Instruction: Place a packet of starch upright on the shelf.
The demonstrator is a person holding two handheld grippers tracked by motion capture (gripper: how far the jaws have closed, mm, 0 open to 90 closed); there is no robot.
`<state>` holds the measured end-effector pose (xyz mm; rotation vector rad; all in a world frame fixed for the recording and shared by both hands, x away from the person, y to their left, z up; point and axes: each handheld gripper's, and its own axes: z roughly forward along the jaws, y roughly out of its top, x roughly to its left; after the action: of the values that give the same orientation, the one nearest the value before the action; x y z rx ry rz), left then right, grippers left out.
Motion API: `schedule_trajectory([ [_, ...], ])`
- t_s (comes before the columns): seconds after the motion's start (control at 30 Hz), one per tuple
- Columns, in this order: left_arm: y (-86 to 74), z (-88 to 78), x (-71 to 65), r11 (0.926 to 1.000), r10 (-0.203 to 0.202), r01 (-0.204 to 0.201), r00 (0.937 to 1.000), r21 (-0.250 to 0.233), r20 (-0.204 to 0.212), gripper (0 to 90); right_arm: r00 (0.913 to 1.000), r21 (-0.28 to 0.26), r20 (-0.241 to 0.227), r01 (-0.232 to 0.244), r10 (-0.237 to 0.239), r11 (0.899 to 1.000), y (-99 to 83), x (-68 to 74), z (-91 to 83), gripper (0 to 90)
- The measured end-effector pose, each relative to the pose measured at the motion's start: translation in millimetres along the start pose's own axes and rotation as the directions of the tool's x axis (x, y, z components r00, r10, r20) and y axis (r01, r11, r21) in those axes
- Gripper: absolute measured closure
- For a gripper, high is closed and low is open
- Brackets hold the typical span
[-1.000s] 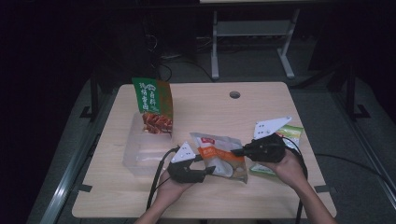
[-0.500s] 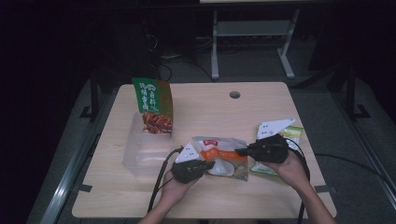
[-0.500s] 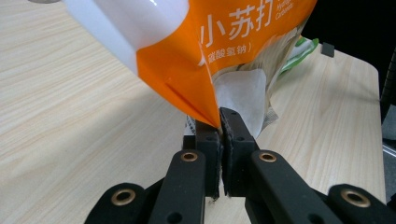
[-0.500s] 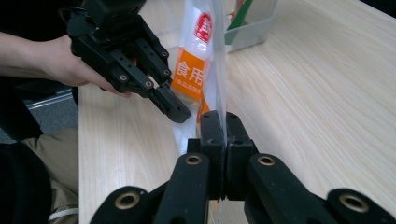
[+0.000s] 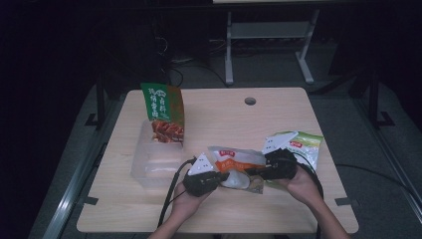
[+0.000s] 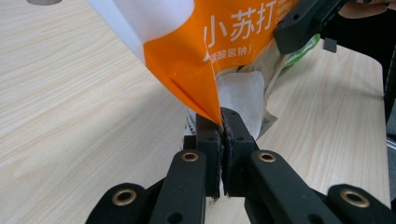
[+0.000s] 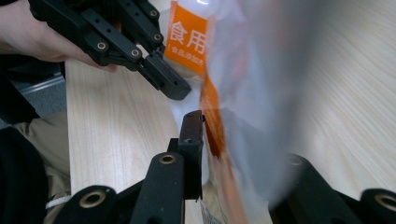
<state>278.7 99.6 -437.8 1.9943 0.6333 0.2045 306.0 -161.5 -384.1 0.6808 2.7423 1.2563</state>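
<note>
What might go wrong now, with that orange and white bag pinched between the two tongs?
The left tongs grip only a corner of the orange and white bag, so it may slip or tear. The right tongs have just been opening around the bag, so it could sag. The green bag lies beside the right hand and might get nudged.

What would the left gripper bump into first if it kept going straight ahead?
Probably nothing new: the left gripper is already clamped on the orange and white bag. Beyond the bag sits the right gripper, though depth is hard to judge.

Dark room, grey floor [image 5: 278, 74], white metal stand [image 5: 268, 37] behind.
</note>
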Motion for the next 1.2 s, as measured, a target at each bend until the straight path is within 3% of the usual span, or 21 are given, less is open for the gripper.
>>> schedule_trajectory([
  [0.13, -0.2, -1.1, -0.2, 1.0, 0.004, -0.004, 1.0, 0.004, 0.0, 86.1, 0.9999, -0.018, -0.014, 0.004, -0.005, 1.0, 3.8, 1.0, 2.4, 86.1],
  [0.23, -0.5, -3.6, 0.3, 1.0, 0.001, -0.001, 1.0, 0.004, -0.005, 83.2, 0.9999, -0.021, -0.014, -0.002, 0.002, 1.0, 4.1, 0.5, 2.7, 89.5],
  [0.47, -1.6, -14.0, -0.4, 1.0, 0.009, -0.009, 0.9998, 0.002, -0.02, 73.4, 0.9999, -0.062, -0.003, -0.016, 0.016, 0.998, 4.0, 1.7, -6.0, 89.9],
  [0.8, -3.7, -22.0, -8.8, 0.999, 0.033, -0.032, 0.9992, 0.03, -0.02, 67.8, 0.9977, -0.06, 0.057, -0.033, 0.037, 0.998, 6.5, -4.3, -19.5, 90.0],
  [0.83, -3.3, -23.7, -11.2, 0.9979, 0.057, -0.056, 0.9982, 0.03, -0.02, 67.3, 0.997, -0.058, 0.071, -0.025, 0.029, 0.998, 11.0, -4.8, -21.4, 90.0],
  [0.93, -3.6, -25.1, -14.3, 0.9982, 0.055, -0.054, 0.9985, 0.026, -0.011, 65.7, 0.9964, -0.062, 0.08, -0.023, 0.028, 0.998, 18.3, -6.0, -23.3, 90.0],
  [0.97, -4.4, -27.7, -16.5, 0.9967, 0.074, -0.074, 0.9972, 0.034, -0.007, 65.4, 0.9963, -0.067, 0.079, -0.027, 0.033, 0.997, 20.8, -6.6, -23.7, 90.0],
  [1.2, -8.2, -34.6, -21.9, 0.9957, 0.082, -0.082, 0.9966, 0.043, 0.007, 62.2, 0.9976, -0.088, 0.064, -0.02, 0.026, 0.996, 42.1, -7.9, -20.4, 90.0],
])
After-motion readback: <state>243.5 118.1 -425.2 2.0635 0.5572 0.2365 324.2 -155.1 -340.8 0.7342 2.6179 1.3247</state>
